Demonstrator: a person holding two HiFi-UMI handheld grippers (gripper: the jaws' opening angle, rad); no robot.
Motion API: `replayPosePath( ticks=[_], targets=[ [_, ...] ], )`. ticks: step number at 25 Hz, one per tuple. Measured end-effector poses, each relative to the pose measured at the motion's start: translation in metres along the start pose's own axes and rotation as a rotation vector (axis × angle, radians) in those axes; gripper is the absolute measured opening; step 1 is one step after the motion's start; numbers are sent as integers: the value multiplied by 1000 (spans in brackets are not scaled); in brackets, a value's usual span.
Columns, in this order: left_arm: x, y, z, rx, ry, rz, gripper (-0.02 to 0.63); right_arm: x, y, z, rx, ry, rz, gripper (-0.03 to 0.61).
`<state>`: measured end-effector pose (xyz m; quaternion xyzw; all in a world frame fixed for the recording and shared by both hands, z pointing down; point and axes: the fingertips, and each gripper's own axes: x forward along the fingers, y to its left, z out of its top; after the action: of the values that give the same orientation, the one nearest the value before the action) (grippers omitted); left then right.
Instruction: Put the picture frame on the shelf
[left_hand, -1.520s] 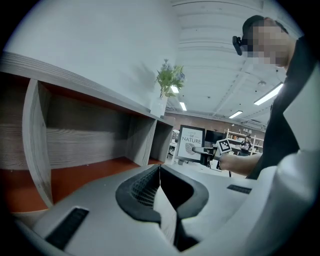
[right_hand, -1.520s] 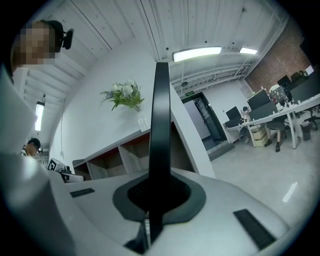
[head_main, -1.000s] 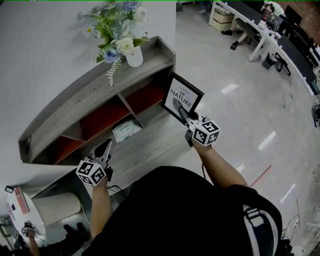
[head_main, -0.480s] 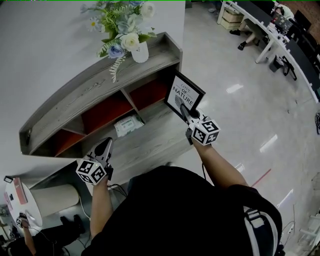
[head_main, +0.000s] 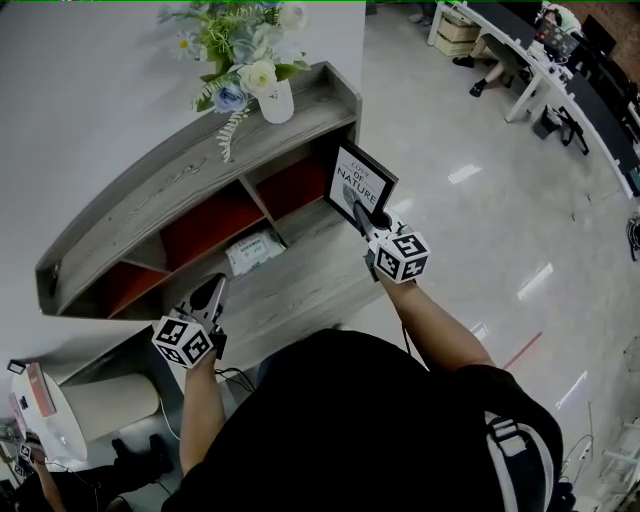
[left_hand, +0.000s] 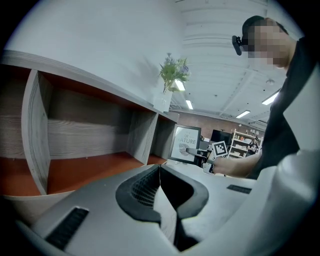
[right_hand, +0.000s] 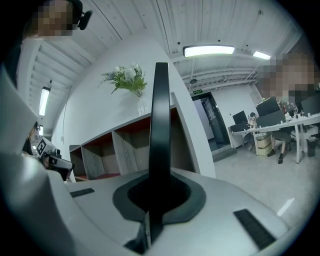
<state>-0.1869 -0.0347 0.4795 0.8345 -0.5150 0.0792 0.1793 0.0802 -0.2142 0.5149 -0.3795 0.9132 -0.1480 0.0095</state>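
Since a second ago the picture frame (head_main: 360, 185) has drifted slightly up and left, nearer the right end of the shelf (head_main: 180, 180). The right tool (head_main: 368, 214) pinches its lower edge and holds it in the air. The left tool (head_main: 208, 298) is pressed together, empty. The frame is lifted and close, but placing it on the shelf is not yet done.

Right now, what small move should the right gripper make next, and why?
Probably ease the picture frame in toward the shelf before releasing: the right gripper is shut on its edge, holding it upright just outside the right-hand compartment, apparently not yet resting on any board.
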Motion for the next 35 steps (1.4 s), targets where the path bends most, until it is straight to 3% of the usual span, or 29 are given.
replayPosePath(
  ticks=[35],
  targets=[
    [4,45,-6,-15,52,-52,21,50,-25,-26,-13,36,-132,23]
  ],
)
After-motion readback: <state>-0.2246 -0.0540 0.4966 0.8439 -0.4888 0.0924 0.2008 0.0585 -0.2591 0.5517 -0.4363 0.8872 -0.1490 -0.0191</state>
